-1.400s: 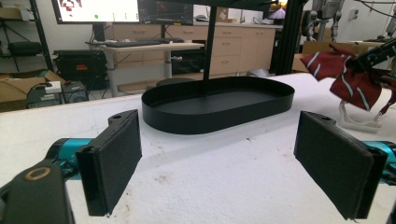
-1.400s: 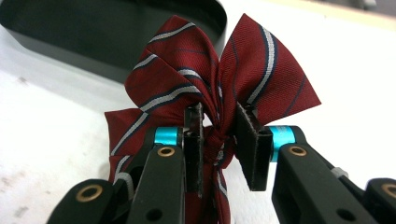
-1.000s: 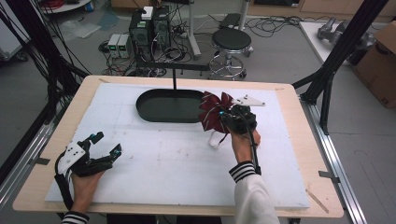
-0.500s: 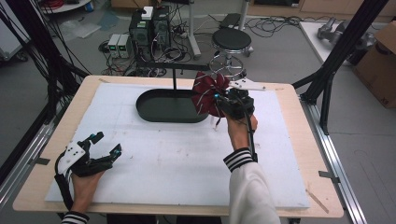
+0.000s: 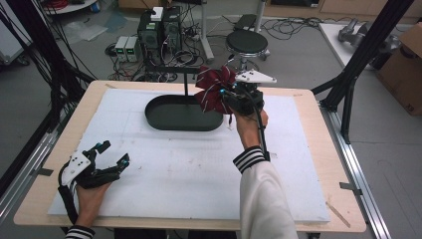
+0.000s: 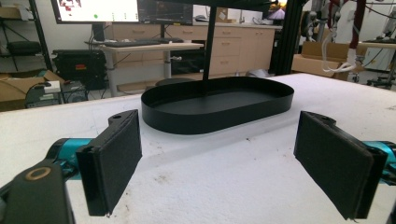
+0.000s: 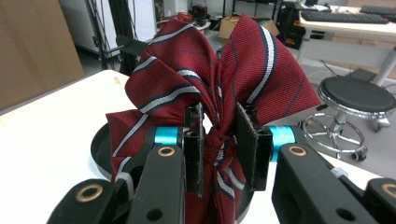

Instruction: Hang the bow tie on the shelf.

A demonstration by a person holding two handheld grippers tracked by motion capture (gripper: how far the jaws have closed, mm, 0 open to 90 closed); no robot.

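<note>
The right hand-held gripper [image 5: 222,95] is clamped on the knot of a red striped bow tie [image 5: 213,88], its two black jaws pinching the bunched middle while the loops fan out above and to both sides. It holds the bow tie in the air above the right end of the black oval tray [image 5: 182,112], close to the thin black post [image 5: 186,82] that rises from the tray's far side. The left hand-held gripper [image 5: 113,153] rests on the white table [image 5: 174,169] well short of the tray, jaws wide apart with nothing between them.

The grip looks the likeliest weak point: the pads bite on a slippery woven knot alone, so a jerk or tilt of the wrist could let the fabric slide out and drop onto the table outside the tray. The spread loops could also brush the post as the hand travels, dragging the bow tie askew in the jaws or snagging it. If it is released from this height, the light cloth may land over the tray's low rim rather than inside. The trailing cable near the right wrist could catch the tray edge and shift it.
</note>
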